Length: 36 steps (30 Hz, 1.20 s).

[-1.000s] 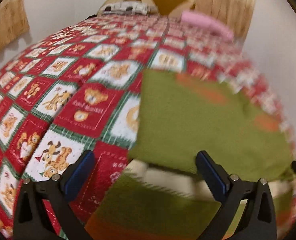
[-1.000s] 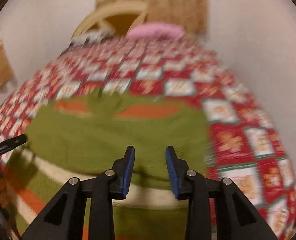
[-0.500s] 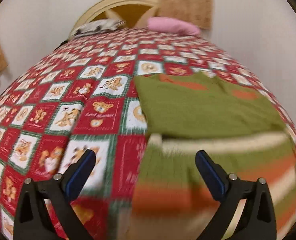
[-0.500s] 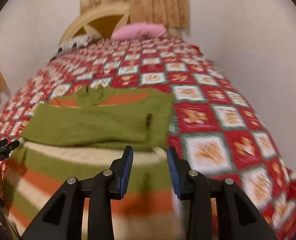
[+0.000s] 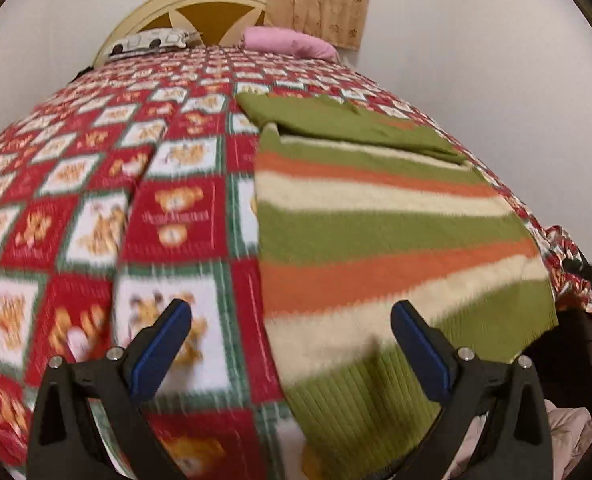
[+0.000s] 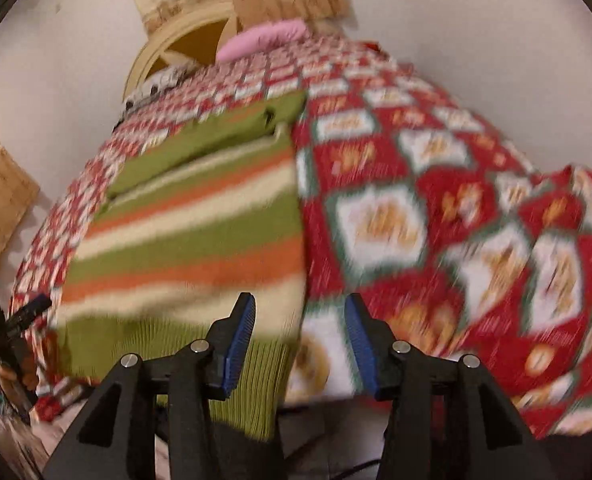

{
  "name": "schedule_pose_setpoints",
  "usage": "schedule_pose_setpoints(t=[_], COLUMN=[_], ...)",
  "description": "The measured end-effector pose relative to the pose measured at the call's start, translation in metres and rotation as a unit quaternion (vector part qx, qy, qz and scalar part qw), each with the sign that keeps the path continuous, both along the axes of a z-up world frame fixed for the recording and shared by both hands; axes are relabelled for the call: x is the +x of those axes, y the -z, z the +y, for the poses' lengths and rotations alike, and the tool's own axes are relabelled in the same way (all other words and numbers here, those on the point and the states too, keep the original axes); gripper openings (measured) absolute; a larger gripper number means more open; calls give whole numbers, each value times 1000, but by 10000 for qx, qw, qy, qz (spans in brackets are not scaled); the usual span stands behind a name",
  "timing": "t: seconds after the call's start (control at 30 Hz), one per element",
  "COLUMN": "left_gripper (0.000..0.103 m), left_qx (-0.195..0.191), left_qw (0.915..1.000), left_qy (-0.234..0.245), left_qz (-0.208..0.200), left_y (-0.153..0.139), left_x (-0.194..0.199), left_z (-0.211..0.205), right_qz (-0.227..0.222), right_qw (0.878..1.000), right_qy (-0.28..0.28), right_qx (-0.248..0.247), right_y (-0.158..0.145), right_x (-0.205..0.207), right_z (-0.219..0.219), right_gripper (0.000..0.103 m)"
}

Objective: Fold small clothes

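A knitted sweater striped in olive green, orange and cream [image 5: 379,216] lies flat on a bed covered by a red, white and green patchwork quilt printed with teddy bears [image 5: 172,216], along the quilt's right side as the left wrist view shows it, its ribbed green hem hanging at the near edge of the bed. Its plain green upper part is folded back over the stripes toward the far end, forming a doubled band across the chest. The left gripper [image 5: 292,344] hangs over the near edge with its blue-padded jaws spread wide and nothing between them — the sweater's left border and hem lie below the gap, apart from the pads. The right gripper [image 6: 299,340] has just been opening its jaws, which now stand moderately apart and hold nothing; below them sits the hem's right corner, where knit meets quilt. At the head of the bed a pink pillow [image 5: 288,42] and a patterned white pillow [image 5: 152,42] rest against a cream, arched headboard [image 5: 200,0], with beige curtains [image 5: 323,0] behind it. Both views are blurred.
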<state>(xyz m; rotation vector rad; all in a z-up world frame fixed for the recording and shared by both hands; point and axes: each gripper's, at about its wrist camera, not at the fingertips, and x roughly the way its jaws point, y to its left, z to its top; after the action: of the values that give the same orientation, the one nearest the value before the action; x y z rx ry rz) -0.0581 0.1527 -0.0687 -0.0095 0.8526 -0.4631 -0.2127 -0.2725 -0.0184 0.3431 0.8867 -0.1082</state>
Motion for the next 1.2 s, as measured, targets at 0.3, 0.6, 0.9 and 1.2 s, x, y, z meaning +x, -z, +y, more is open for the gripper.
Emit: schedule_pose_setpoints(t=[0.3, 0.6, 0.9, 1.2], left_gripper=[99, 77, 13, 69], left_qx=[-421, -678, -692, -1016], left_qw=[9979, 9946, 9926, 9945], left_qy=[46, 135, 53, -167], left_qz=[487, 768, 997, 214], left_y=[15, 20, 19, -27], left_x=[-32, -47, -40, -12], left_z=[4, 9, 14, 39], right_qz=[340, 691, 491, -397], right_qw=[9983, 9902, 9952, 9903], right_qy=[-467, -859, -852, -871], right_qx=[-105, -860, 27, 1008], right_y=[42, 43, 20, -39], right_x=[-11, -10, -11, 29], right_z=[49, 79, 67, 50], right_gripper=[48, 19, 10, 9])
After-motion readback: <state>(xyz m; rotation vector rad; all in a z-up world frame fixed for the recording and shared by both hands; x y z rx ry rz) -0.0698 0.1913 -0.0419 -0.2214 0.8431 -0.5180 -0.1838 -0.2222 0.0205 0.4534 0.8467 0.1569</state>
